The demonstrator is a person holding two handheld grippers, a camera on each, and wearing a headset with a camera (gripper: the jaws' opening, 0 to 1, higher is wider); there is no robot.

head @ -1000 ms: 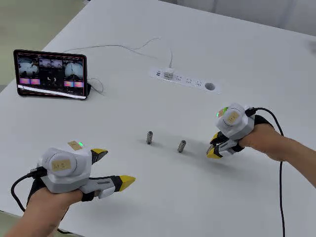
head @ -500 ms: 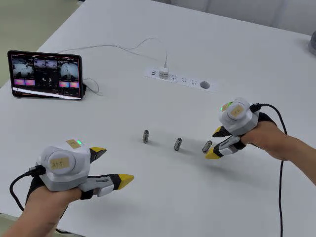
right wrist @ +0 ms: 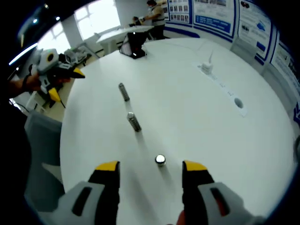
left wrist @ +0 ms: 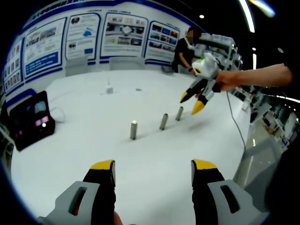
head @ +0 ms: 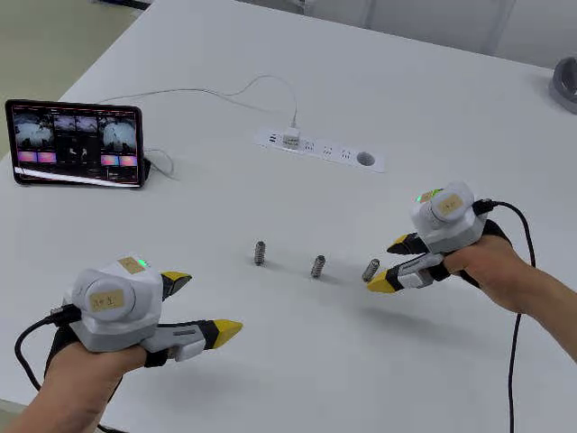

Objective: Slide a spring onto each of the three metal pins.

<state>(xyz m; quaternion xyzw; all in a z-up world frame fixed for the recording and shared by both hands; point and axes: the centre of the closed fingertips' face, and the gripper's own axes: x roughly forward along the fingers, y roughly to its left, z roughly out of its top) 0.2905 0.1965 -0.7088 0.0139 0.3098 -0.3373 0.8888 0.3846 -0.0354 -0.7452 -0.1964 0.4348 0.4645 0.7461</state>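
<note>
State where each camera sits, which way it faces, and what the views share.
Head view: above the bench, looking forward and down at the table; shows the person's arms, left gripper, right gripper.
Left gripper view: on the left gripper, looking across the table along its open jaws at the pins and right gripper.
Right gripper view: on the right gripper, looking down the row from the nearest pin toward the left gripper; open jaws show.
Shared: all three show the pins; each gripper view shows the other gripper.

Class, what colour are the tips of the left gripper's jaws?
Yellow tips on the left gripper; the left gripper view shows them best.
</note>
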